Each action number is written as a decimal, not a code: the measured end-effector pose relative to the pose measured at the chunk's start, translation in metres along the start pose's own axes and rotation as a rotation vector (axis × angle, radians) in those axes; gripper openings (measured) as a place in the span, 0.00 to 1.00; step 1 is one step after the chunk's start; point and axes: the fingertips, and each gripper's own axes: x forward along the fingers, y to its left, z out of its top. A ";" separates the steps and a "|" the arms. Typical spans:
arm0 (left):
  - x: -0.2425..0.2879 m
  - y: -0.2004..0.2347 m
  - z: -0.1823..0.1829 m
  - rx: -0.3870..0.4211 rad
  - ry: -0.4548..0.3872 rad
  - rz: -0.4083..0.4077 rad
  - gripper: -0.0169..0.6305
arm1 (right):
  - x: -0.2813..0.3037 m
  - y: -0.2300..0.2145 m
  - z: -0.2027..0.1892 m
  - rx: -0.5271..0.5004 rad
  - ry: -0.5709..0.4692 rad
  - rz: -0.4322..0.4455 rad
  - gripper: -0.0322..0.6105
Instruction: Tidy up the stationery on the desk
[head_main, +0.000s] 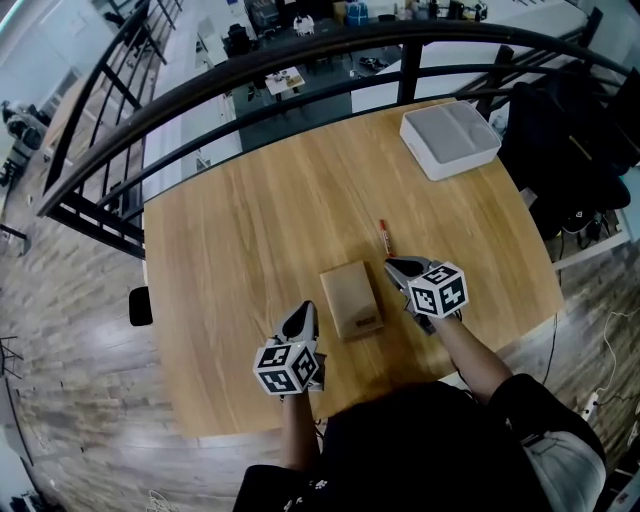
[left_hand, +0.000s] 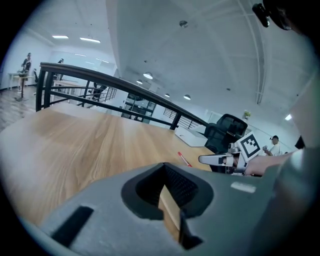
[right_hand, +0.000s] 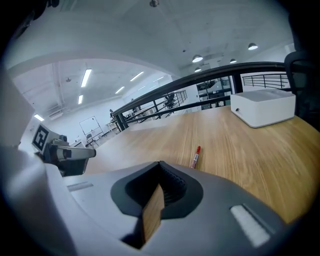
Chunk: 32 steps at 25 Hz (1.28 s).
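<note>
A flat brown notebook (head_main: 351, 299) lies on the wooden desk (head_main: 250, 230) between my two grippers. Just beyond it lies a red pen (head_main: 383, 237), and a white box (head_main: 450, 138) stands at the desk's far right corner. My left gripper (head_main: 305, 314) hovers left of the notebook, jaws shut, nothing held. My right gripper (head_main: 396, 268) is at the notebook's right, near the pen's near end, also shut and empty. The left gripper view shows the closed jaws (left_hand: 166, 172), the pen (left_hand: 184, 159) and the right gripper (left_hand: 220, 159). The right gripper view shows its closed jaws (right_hand: 160, 167) and the pen (right_hand: 195, 156).
A black railing (head_main: 300, 60) curves round the desk's far side. A chair draped with dark clothing (head_main: 565, 150) stands at the right edge, next to the white box (right_hand: 263, 107). Bare wood spreads over the desk's left and far parts.
</note>
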 end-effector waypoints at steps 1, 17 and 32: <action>-0.002 0.001 0.001 -0.005 -0.004 0.005 0.03 | 0.001 -0.004 0.002 -0.001 -0.003 -0.017 0.06; -0.006 0.012 0.001 0.013 -0.003 0.029 0.03 | 0.040 -0.054 -0.005 -0.062 0.112 -0.227 0.18; -0.004 0.024 -0.007 -0.025 0.004 0.050 0.03 | 0.054 -0.066 -0.021 -0.063 0.204 -0.324 0.17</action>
